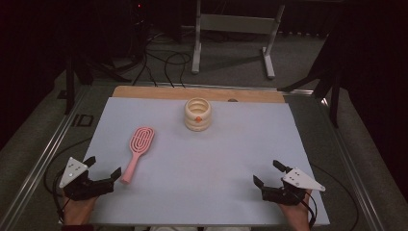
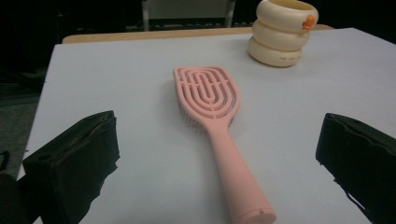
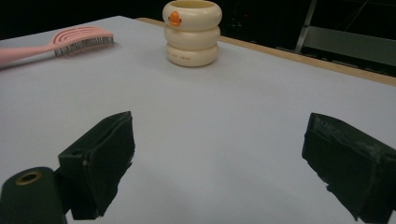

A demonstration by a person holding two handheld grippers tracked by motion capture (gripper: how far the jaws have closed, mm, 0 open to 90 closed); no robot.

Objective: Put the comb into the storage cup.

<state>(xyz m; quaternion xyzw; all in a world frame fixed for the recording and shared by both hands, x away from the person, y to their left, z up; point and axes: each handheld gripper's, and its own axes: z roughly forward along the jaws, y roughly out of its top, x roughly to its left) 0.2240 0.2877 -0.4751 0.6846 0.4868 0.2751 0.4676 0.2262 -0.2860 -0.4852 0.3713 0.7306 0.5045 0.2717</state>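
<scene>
A pink hairbrush [image 1: 136, 149] lies flat on the pale sheet at the left, head away from me, handle toward the front; the same hairbrush [image 2: 218, 126] shows with its handle end low between the jaws in the left gripper view, and the hairbrush [image 3: 60, 41] lies at the far left of the right gripper view. A cream ribbed cup [image 1: 197, 114] with an orange mark stands upright at the back centre; I see the cup [image 2: 282, 31] and the cup [image 3: 192, 32] from each gripper. My left gripper [image 1: 103, 167] rests open just left of the handle end. My right gripper [image 1: 268, 174] is open at the front right, nothing between its jaws.
The pale sheet [image 1: 231, 159] covers a wooden tabletop [image 1: 144, 91] whose far strip shows. Metal rails [image 1: 45, 149] run along both sides. Cables and a white frame [image 1: 231, 24] stand on the floor behind.
</scene>
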